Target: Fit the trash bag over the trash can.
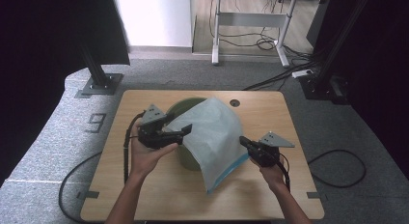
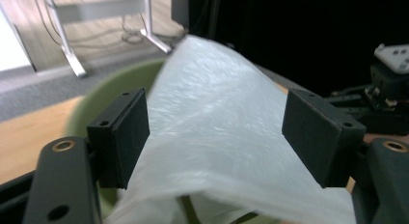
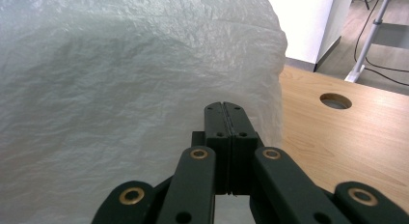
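Centre of the high view: a translucent white plastic bag [image 1: 214, 139] with a blue strip along its lower edge drapes over a green bucket [image 1: 185, 107] on the desk [image 1: 270, 113], its loose end trailing toward the lower middle of the frame.

Handling, as a judgement: thin film, very light, limp, crinkly and slick. It will slide out of a shallow pinch and stretch or tear if yanked. Best hold looks to be the rim or a gathered fold (not the flat, taut face).

Left tongs [image 1: 174, 128]: at the bag's left edge, above the bucket rim. In the left gripper view the jaws stand wide, with the bag [image 2: 217, 122] running between the pads [image 2: 132, 130] but not pressed by them. Bucket [image 2: 103, 96] shows behind the left pad.

Right tongs [image 1: 245, 141]: at the bag's right side, mid-frame. In the right gripper view the jaws are pressed together [image 3: 225, 115]; the film [image 3: 120, 89] bulges directly behind. Whether a fold is pinched between them I cannot tell, though the bag's lifted right side suggests it.
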